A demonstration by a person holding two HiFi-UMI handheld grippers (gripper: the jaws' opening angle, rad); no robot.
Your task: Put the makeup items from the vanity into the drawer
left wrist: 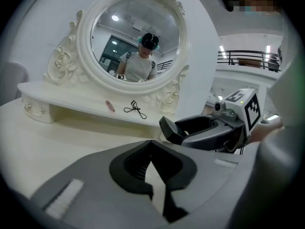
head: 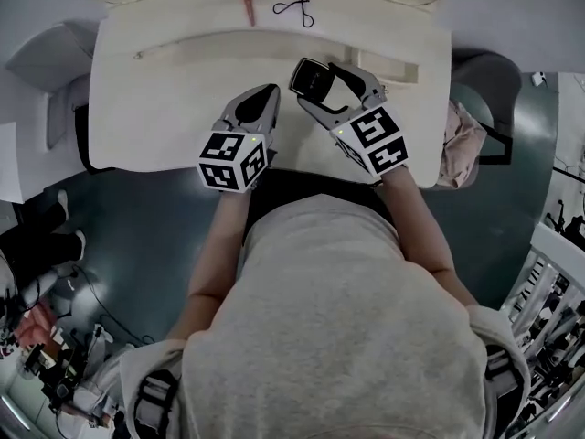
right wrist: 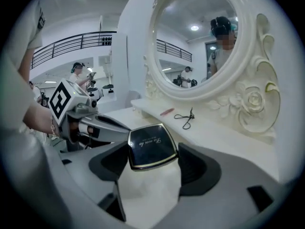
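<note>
**Table** (head: 164, 108): cream vanity, lying under both tongs. A raised shelf (head: 183, 12) is running along its far edge, below a round carved mirror (left wrist: 136, 37).

**Right tongs** (head: 315, 82): gripping a compact (head: 311, 79). The jaws are standing apart by the compact's width and pressing on two opposite sides of it.

**Compact** (right wrist: 151, 146): black, square, gold-edged, lid shut (there is gilt script on the lid, too small to read). It is being held over the middle of the table, tilted a little, short of the shelf and not touching it.

**Left tongs** (head: 270, 94): jaws meeting at the tips, with only a thin sliver of table showing behind them, and gripping nothing. They are hovering just beside the right tongs, on their left, and pointing toward the shelf.

**Pink stick** (head: 248, 5): slim makeup item, lying on the shelf with its length running front to back. It is showing again in the left gripper view (left wrist: 110, 106) and the right gripper view (right wrist: 167, 111).

**Curler** (head: 294, 7): black wire eyelash tool, lying flat on the shelf near the pink stick, on its right and apart from it. Also showing at (left wrist: 136, 109) and (right wrist: 185, 117).

**Mirror** (right wrist: 200, 37): standing upright behind the shelf, with rose carvings at its base, and reflecting a person in a pale top.
</note>
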